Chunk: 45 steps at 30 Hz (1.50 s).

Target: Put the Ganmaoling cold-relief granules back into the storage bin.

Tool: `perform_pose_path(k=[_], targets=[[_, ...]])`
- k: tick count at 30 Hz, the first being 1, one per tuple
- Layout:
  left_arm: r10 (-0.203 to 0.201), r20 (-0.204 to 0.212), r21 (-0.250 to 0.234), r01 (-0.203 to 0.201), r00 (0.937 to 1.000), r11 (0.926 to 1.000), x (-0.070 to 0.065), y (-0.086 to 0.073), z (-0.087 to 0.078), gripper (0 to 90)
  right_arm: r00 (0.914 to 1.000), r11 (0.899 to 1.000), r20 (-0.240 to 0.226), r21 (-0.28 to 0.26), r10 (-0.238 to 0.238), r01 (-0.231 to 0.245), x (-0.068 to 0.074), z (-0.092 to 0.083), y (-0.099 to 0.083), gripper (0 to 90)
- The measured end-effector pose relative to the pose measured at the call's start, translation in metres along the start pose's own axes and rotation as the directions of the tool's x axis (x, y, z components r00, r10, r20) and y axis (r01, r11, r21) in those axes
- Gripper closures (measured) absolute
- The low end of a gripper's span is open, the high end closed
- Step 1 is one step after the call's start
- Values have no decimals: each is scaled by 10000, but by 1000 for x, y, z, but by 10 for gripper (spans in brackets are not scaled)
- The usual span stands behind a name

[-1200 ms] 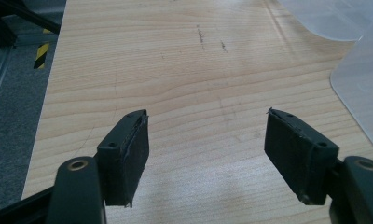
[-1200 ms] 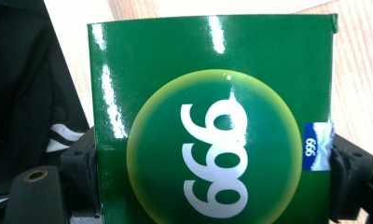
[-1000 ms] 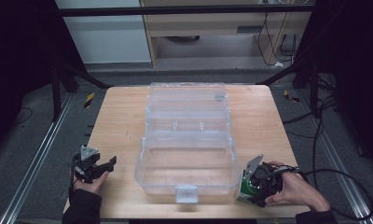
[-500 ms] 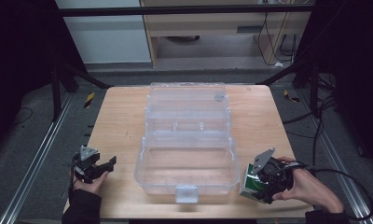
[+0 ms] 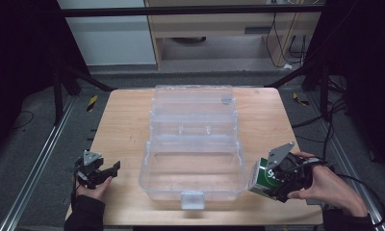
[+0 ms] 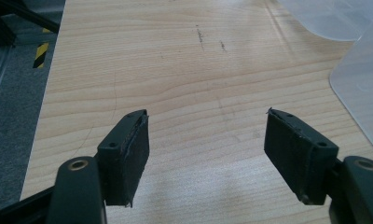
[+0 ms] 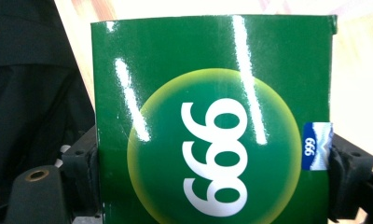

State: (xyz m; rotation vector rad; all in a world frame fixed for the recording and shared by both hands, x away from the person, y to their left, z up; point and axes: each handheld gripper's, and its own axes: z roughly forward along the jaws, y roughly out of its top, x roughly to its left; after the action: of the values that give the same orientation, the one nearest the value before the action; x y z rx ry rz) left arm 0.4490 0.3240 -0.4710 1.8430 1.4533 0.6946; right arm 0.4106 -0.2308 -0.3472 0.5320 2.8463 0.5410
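A clear plastic box (image 5: 193, 144) lies open in the middle of the wooden table (image 5: 121, 125), lid folded back, latch at the front. My right gripper (image 5: 266, 182) is shut on a green carton (image 5: 261, 177) with a white "999" mark (image 7: 215, 158), held just right of the box's front right corner. In the right gripper view the jaws press on the carton's two sides. My left gripper (image 5: 106, 172) rests near the table's front left edge, open, with bare wood between its pads (image 6: 128, 154).
The box's clear corner (image 6: 362, 88) shows at the right of the left gripper view. Metal frame rails (image 5: 32, 168) run along both sides of the table, and cables (image 5: 335, 125) lie on the floor at the right. Cabinets stand behind the table.
My right gripper has lifted the green carton slightly and tilted it toward the box's front right corner. The left gripper has stayed where it was.
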Motion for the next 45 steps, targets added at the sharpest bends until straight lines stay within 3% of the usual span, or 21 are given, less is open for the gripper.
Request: perform_pose_path(k=[9,19,32,45], targets=[[12,10,16,-12,10000,10000,0,0,0,302,9992,9990,244,-295,-320,327,1,-25,18,163],[6,12,15,-6,10000,10000,0,0,0,302,9956,9950,333,-453,-877,892,2,-36,45,162],[-26,31,-20,26,10000,10000,0,0,0,303,9915,9888,96,-732,-1299,1303,1,-19,86,162],[-29,35,-23,29,10000,10000,1,0,0,303,9895,9879,-126,-603,-1438,1428,0,9,103,162]])
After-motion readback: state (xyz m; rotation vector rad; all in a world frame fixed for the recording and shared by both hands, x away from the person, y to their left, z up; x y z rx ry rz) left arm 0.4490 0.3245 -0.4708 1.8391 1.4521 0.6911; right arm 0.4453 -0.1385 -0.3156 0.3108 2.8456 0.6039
